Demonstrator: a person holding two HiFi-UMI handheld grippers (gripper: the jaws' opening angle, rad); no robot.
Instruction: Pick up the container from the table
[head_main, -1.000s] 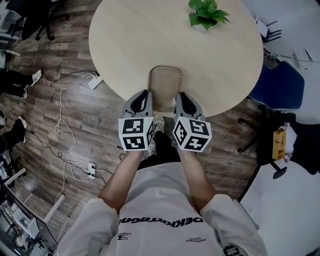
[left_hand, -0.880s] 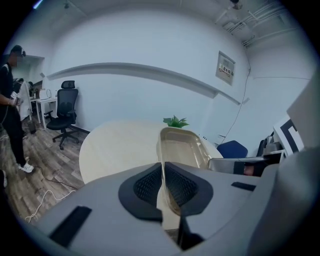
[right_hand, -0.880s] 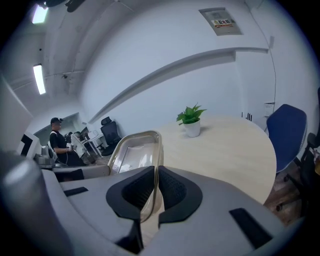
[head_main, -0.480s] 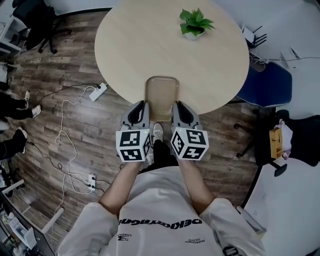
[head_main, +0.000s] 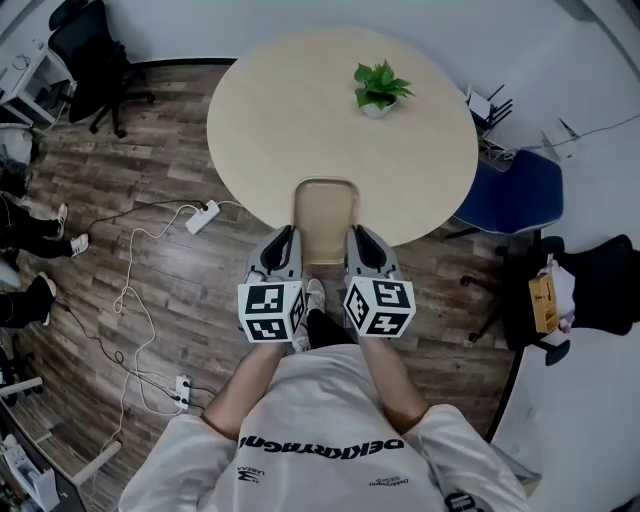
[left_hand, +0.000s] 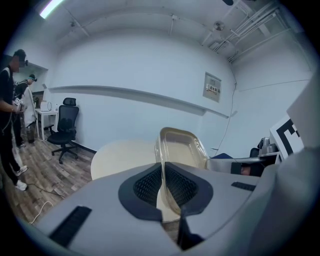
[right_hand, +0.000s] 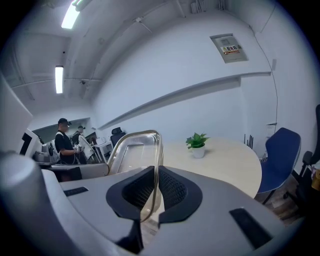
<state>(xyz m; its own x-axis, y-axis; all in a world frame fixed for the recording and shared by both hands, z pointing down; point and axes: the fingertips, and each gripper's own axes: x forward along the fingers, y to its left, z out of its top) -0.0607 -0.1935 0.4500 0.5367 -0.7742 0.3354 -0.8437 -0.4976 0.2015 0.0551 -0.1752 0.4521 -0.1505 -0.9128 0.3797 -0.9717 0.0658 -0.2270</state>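
A clear, shallow plastic container (head_main: 325, 212) is held level between my two grippers over the near edge of the round wooden table (head_main: 290, 120). My left gripper (head_main: 284, 246) is shut on its left rim and my right gripper (head_main: 363, 244) on its right rim. In the left gripper view the container (left_hand: 184, 148) rises beyond the left gripper (left_hand: 165, 186), with its rim pinched between the black pads. The right gripper view shows the container (right_hand: 134, 150) the same way, its rim clamped in the right gripper (right_hand: 154, 192). Whether its bottom touches the table is hidden.
A small potted plant (head_main: 377, 88) stands at the far side of the table. A blue chair (head_main: 518, 190) is to the right. A power strip with cables (head_main: 203, 216) lies on the wooden floor at left. A black office chair (head_main: 88, 55) and standing people (head_main: 22, 215) are at far left.
The table looks smaller and farther below than before. Both grippers stay shut on the container, which has come up with them toward the table's near edge.
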